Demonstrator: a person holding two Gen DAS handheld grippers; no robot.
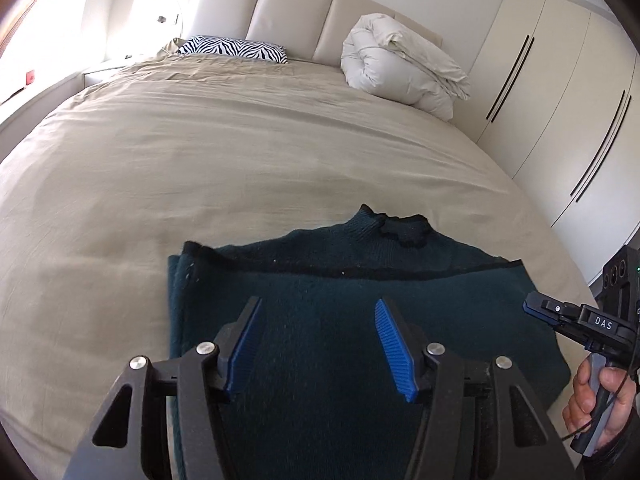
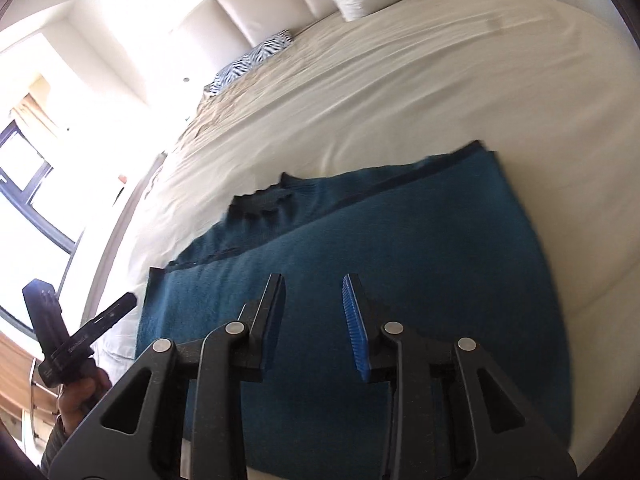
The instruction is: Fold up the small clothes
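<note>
A dark teal knitted sweater (image 1: 320,272) lies flat on the bed near its foot, folded, with the collar (image 1: 400,226) pointing to the headboard. It also shows in the right wrist view (image 2: 400,240). My left gripper (image 1: 318,304) hovers above the sweater, jaws open and empty. My right gripper (image 2: 314,284) also hovers above the sweater, jaws open and empty. The right gripper shows at the sweater's right edge in the left wrist view (image 1: 532,306). The left gripper shows beyond the sweater's left edge in the right wrist view (image 2: 128,300).
The bed (image 1: 200,152) has a beige sheet. A zebra pillow (image 1: 236,48) and a rolled white duvet (image 1: 400,68) lie by the padded headboard. Wardrobe doors (image 1: 560,92) stand along the right. A window (image 2: 24,184) is on the left.
</note>
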